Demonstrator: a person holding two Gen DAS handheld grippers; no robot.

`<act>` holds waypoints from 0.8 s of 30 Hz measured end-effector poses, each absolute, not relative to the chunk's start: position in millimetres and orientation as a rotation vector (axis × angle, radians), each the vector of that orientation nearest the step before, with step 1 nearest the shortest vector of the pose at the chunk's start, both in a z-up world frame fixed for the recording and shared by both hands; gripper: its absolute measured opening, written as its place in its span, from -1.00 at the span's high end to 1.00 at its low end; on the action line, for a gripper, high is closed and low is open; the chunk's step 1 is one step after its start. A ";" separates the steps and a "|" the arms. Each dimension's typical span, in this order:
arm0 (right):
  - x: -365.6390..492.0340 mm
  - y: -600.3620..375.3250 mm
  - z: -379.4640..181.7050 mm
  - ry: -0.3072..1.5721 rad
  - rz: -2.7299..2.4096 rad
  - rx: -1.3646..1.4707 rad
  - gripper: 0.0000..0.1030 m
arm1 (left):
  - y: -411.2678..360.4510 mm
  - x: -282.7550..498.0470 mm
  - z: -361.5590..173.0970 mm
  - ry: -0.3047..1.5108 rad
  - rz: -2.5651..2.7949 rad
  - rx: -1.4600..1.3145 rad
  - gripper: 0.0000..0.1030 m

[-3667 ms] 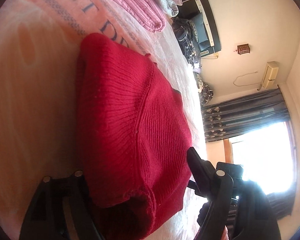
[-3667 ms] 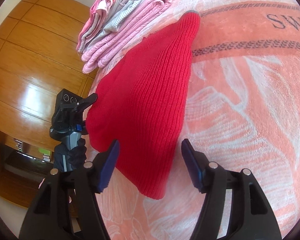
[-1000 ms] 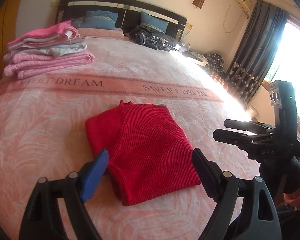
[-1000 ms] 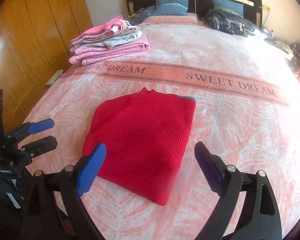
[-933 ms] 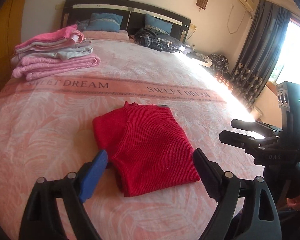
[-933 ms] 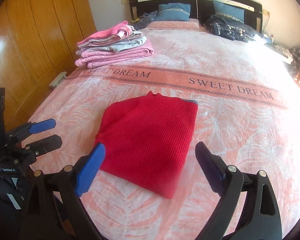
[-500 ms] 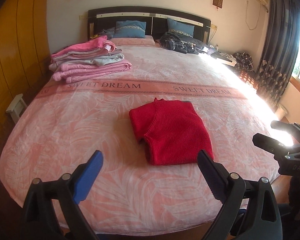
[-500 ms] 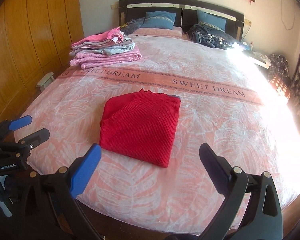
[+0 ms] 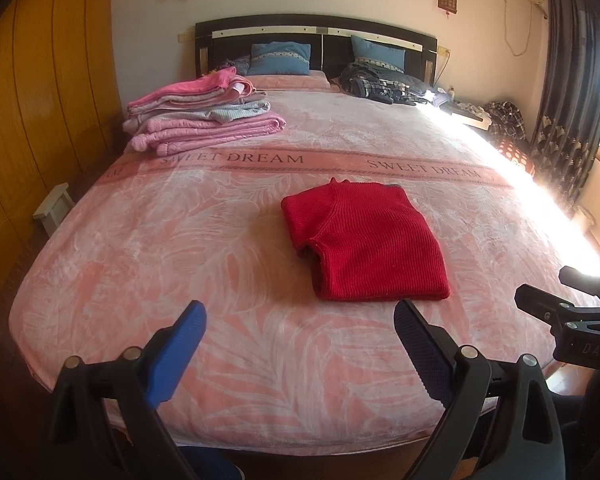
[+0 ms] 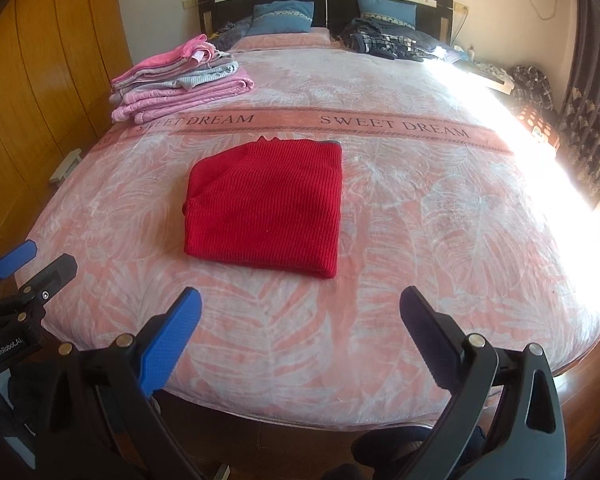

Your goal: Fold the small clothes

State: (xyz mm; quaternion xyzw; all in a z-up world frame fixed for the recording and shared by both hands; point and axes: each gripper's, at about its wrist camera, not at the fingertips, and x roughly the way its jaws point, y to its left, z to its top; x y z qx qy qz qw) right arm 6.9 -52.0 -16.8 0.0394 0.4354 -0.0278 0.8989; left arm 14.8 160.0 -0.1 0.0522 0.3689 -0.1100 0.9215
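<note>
The left gripper [image 9: 298, 322] hangs just short of the foot of the bed, its jaws spread wide and holding nothing; one finger wears a smooth blue pad [image 9: 176, 354], the other a black pad with a fine dotted grip. The right gripper [image 10: 300, 312] is likewise released and empty, held off the same rounded foot edge, where the mattress drops away to wooden floor. In the left wrist view the right tool shows at the far right, beyond the bed's corner; in the right wrist view the left tool shows at the far left.

Between the fingertips and the garment lies a bare band of pink blanket [image 9: 140, 240], plush, printed with pale leaf shapes, free of anything on it.

Ahead of both tools, near the middle of the bed, lies the red sweater [image 10: 266, 202], folded into a flat, roughly square packet. Its knit is ribbed, its near edge a thick doubled fold, and a sleeve layer tucks under on its left side. It sits slightly right of centre for the left gripper and slightly left for the right one. Open blanket surrounds it on every side.

Farther on, a lettered salmon stripe crosses the bed. Beyond it, ahead and left, rests a stack of folded clothes [image 9: 200, 120] in pink and grey, close to the bed's left edge beside wooden wardrobe panels [image 9: 32, 100]. At the far end stand blue pillows [image 9: 280, 58], a heap of dark clothing [image 10: 388, 42] and the dark headboard [image 9: 316, 34].
</note>
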 end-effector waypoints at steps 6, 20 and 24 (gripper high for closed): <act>5.7 -47.6 -17.3 0.904 -0.063 0.075 -0.92 | 157.2 20.5 -9.8 0.790 -0.226 0.102 -0.85; 9.1 -44.8 -27.8 0.943 -0.079 0.067 -0.92 | 150.5 23.1 -35.8 0.866 -0.236 0.144 -0.85; 10.6 -47.8 -30.6 0.954 -0.088 0.080 -0.92 | 151.1 23.9 -34.4 0.860 -0.230 0.140 -0.85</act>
